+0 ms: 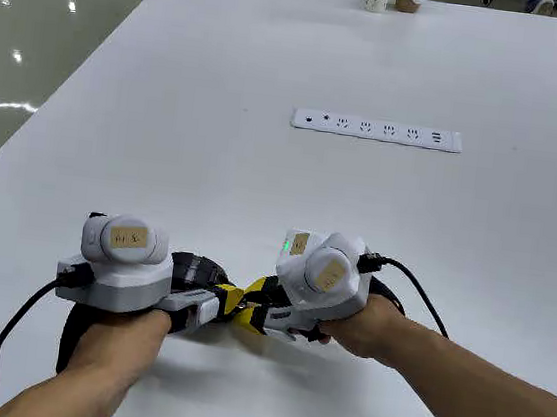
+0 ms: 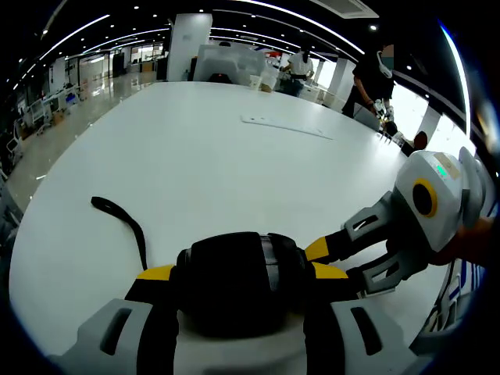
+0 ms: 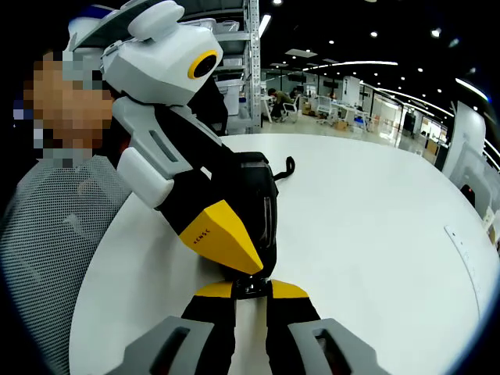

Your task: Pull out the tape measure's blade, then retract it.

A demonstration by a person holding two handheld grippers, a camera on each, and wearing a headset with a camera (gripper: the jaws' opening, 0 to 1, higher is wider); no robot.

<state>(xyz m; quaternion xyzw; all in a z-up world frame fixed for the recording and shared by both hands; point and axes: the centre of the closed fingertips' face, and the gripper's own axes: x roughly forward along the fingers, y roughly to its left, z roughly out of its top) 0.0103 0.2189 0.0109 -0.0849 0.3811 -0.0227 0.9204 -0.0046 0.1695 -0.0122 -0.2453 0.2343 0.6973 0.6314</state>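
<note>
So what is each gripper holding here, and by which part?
Left gripper clamps the tape measure by its black case; right gripper pinches what looks like the blade tip at the case's mouth.

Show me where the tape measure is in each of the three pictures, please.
Head view: the tape measure is the black case low in the picture, a little left of centre.
Left gripper view: bottom centre, large and close up.
Right gripper view: centre, partly behind a yellow-tipped jaw.
Shared landmark: the white power strip, upper right of centre in the left gripper view and at the right edge in the right gripper view.
</note>
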